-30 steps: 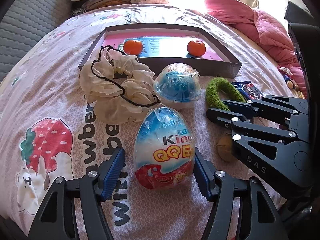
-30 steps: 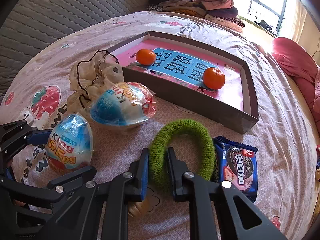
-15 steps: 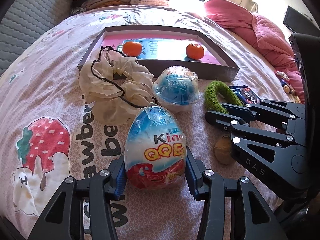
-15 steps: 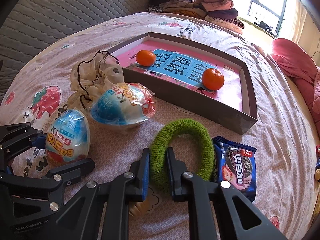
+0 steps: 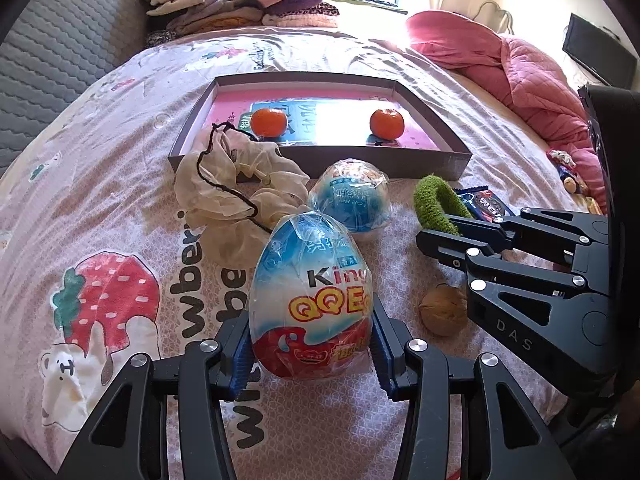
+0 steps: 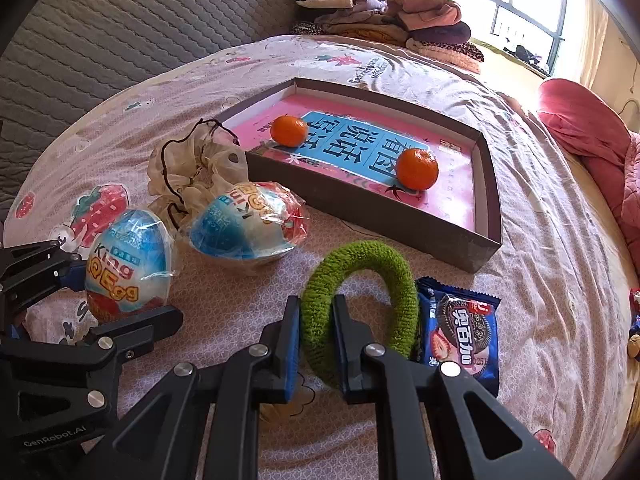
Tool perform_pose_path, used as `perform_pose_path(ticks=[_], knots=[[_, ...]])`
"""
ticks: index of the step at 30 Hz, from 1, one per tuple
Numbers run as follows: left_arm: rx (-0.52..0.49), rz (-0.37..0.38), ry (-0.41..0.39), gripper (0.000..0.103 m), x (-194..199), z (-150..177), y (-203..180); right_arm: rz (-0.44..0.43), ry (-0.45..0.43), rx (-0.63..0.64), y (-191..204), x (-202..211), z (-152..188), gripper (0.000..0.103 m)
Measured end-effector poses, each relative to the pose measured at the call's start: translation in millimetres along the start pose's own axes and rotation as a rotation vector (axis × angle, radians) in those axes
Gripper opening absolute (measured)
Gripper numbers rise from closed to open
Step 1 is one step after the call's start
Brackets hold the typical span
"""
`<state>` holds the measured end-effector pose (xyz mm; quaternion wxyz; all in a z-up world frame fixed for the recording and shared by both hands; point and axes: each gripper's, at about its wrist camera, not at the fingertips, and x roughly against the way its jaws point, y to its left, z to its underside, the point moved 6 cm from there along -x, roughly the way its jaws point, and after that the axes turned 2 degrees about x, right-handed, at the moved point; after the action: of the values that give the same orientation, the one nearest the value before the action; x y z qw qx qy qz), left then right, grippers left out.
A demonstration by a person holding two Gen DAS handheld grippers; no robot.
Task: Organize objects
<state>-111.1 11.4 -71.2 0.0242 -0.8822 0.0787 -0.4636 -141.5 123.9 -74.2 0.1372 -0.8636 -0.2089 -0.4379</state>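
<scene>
Clamping the wrapped chocolate egg [image 5: 310, 300] near on the bedsheet, the left gripper [image 5: 310, 354] has just closed, while the right gripper [image 6: 316, 344] pinches the green scrunchie [image 6: 360, 304], both seemingly bound for the far tray [image 6: 486, 200] holding two tangerines.

Folded clothes [image 5: 240, 4] and a pink quilt [image 5: 532, 76] lie behind.

Between the two grippers a walnut [image 5: 444, 310] lay on the bed [image 5: 120, 184], narrowing that gap. Ahead, the second wrapped egg [image 5: 352, 196] and the cream scrunchie [image 5: 232, 196] crowded the way to the tray [image 5: 320, 158], whose near wall stood as a low barrier. Inside, bare floor lay between two oranges [image 5: 270, 122] [image 5: 386, 123]; bedsheet left of the scrunchie lay open
</scene>
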Motion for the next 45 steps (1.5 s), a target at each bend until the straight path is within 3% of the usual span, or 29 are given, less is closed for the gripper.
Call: perform_pose_path(ticks=[45], knots=[[-0.002, -0.061, -0.158, 0.05, 33, -25, 11, -0.058, -0.116, -0.06, 1, 38, -11, 0.015]])
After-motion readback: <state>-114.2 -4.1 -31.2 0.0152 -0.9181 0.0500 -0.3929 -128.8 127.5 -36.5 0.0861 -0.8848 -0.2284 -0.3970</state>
